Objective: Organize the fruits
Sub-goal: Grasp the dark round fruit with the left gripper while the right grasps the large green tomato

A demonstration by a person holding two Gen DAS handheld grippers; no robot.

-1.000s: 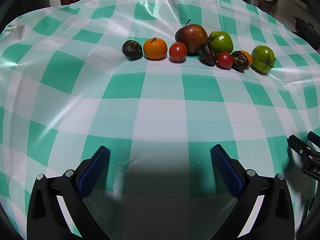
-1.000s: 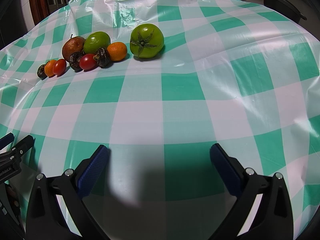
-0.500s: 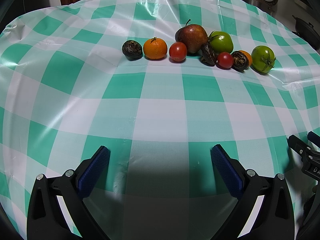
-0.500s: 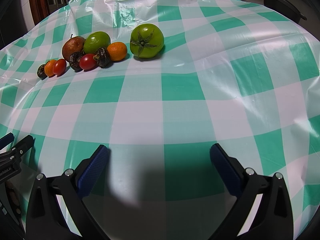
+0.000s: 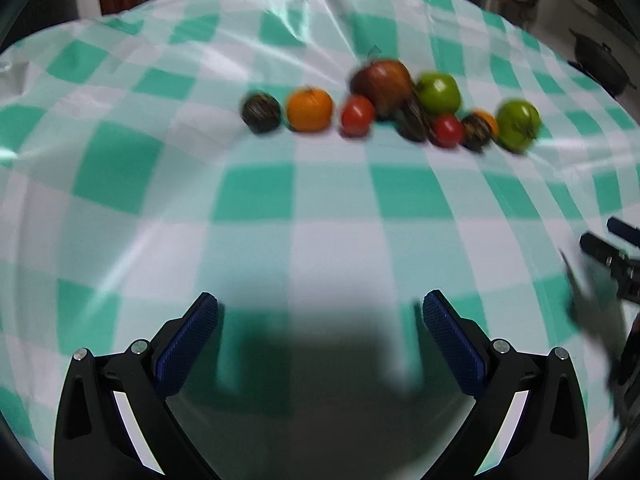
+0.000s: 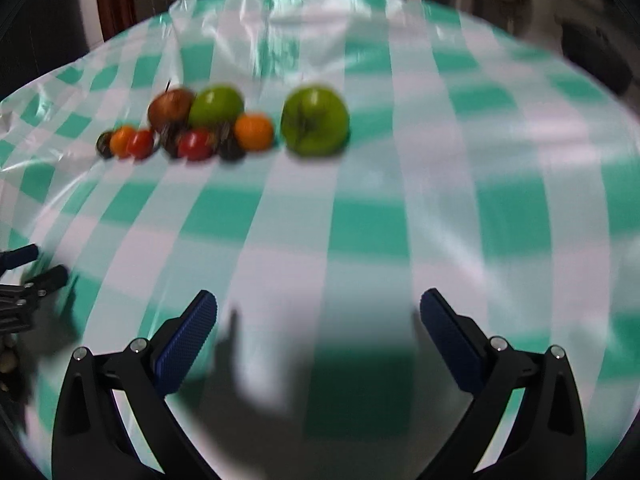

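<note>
A row of fruit lies on the green-checked tablecloth point(image 5: 256, 196), far ahead of both grippers. In the left wrist view: a dark passion fruit point(image 5: 261, 112), an orange point(image 5: 309, 109), a red tomato point(image 5: 357, 115), a reddish pear point(image 5: 382, 81), a green fruit point(image 5: 438, 92) and a green tomato point(image 5: 517, 123). In the right wrist view the green tomato point(image 6: 315, 121) sits apart, right of an orange point(image 6: 253, 131) and the cluster. My left gripper point(image 5: 320, 332) is open and empty. My right gripper point(image 6: 318, 328) is open and empty. Both views are blurred.
Kitchen appliances and a pot point(image 5: 600, 64) stand beyond the table's far right edge. The other gripper shows at the right edge of the left wrist view point(image 5: 612, 256) and at the left edge of the right wrist view point(image 6: 24, 280).
Both grippers have started moving: both views are now blurred and the fruit sits lower in each frame. The right gripper's view has shifted most. No fruit has moved.
</note>
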